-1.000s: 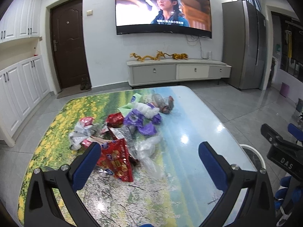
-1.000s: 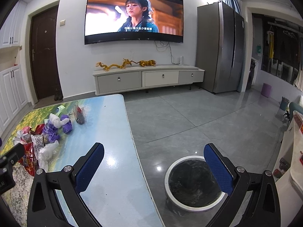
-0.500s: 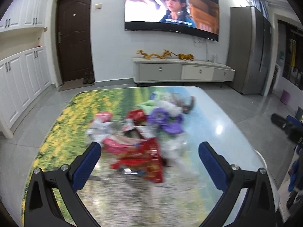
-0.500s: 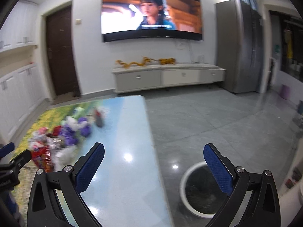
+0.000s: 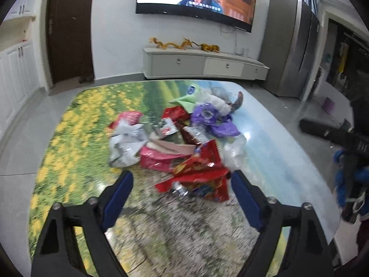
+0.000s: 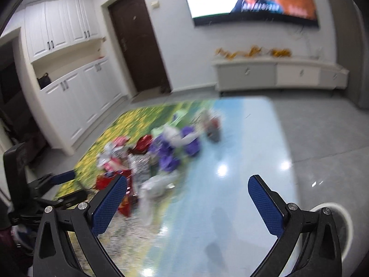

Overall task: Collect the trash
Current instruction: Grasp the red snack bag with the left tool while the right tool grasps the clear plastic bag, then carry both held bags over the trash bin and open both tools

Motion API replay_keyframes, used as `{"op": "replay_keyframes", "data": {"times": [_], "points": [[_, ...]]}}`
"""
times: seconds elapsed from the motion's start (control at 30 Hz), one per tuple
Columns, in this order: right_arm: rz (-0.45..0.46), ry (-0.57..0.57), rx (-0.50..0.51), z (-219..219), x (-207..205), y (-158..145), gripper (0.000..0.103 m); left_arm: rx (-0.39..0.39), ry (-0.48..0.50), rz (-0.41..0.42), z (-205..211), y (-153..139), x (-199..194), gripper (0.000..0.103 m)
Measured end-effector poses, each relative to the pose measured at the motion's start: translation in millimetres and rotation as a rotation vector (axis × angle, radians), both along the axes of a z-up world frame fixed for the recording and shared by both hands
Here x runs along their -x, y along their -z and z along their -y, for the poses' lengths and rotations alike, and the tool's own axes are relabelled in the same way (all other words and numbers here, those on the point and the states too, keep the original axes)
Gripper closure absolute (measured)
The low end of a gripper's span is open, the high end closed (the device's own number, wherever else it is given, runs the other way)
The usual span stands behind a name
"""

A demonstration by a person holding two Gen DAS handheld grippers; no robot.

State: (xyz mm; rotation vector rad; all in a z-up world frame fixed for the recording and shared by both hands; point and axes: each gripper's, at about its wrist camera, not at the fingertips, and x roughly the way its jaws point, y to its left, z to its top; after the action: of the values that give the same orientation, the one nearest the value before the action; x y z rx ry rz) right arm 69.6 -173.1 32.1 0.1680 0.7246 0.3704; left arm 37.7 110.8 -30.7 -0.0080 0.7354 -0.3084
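Observation:
A pile of trash lies mid-table: a red snack wrapper [image 5: 200, 177] nearest, a pink bag [image 5: 161, 157], a crumpled white bag [image 5: 126, 140], purple wrappers [image 5: 209, 117] and clear plastic [image 5: 235, 150]. My left gripper [image 5: 182, 184] hovers low over the table [image 5: 69, 143]. Its jaws are closing, with the red wrapper between the fingertips. The right pad is at the wrapper's edge and the left pad stands apart from it. My right gripper [image 6: 186, 184] is open and holds nothing. It sits over the blue part of the table [image 6: 242, 138], right of the blurred trash pile [image 6: 161, 152].
A round white-rimmed bin [image 6: 332, 205] stands on the floor off the table's right edge. Beyond the table are a TV cabinet [image 5: 203, 64], a dark door [image 5: 69, 30], white cupboards [image 6: 76, 97] at left and a grey fridge [image 5: 290, 53] at right. The right tool [image 5: 346, 138] shows at the left view's edge.
My left gripper has moved in toward the pile, and its jaws have narrowed around the red wrapper. My right gripper has swung left, from over the bin to the table.

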Motion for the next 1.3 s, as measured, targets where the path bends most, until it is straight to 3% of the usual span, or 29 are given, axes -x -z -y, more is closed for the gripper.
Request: {"op": "replay_keyframes", "data": {"times": [0.1, 0.23, 0.3, 0.33, 0.37, 0.53, 0.73, 0.9, 1.3], "points": [[-0.065, -0.047, -0.020, -12.8, -13.7, 13.1, 0.007, 0.003, 0.032, -0.006, 12.5, 2.6, -12.9, 0.024], [-0.150, -0.097, -0.076, -27.5, -33.0, 30.4, 0.022, -0.011, 0.054, -0.043, 23.0, 13.0, -27.2, 0.037], [-0.187, -0.125, -0.091, -38.9, -42.1, 38.0, 0.024, -0.011, 0.060, -0.063, 24.4, 17.9, -29.1, 0.043], [-0.209, -0.139, -0.101, -44.5, -46.3, 42.6, 0.028, -0.013, 0.062, -0.075, 25.0, 21.0, -29.4, 0.051], [-0.221, -0.145, -0.102, -47.5, -49.4, 44.7, 0.034, -0.016, 0.066, -0.089, 25.5, 24.8, -29.8, 0.059], [-0.305, -0.169, -0.085, -67.6, -64.4, 69.5, 0.067, -0.017, 0.069, -0.107, 23.7, 32.3, -23.8, 0.070], [-0.280, -0.176, -0.106, -64.2, -55.9, 68.2, 0.071, -0.009, 0.041, -0.097, 16.3, 26.1, -10.6, 0.079], [-0.224, -0.184, -0.132, -50.4, -36.0, 49.3, 0.071, -0.003, 0.025, -0.069, 13.2, 12.3, 2.9, 0.082], [-0.111, -0.046, -0.172, 34.3, 10.6, 5.8, 0.071, 0.009, 0.071, 0.005, 44.2, -35.3, 14.7, 0.085]]}}
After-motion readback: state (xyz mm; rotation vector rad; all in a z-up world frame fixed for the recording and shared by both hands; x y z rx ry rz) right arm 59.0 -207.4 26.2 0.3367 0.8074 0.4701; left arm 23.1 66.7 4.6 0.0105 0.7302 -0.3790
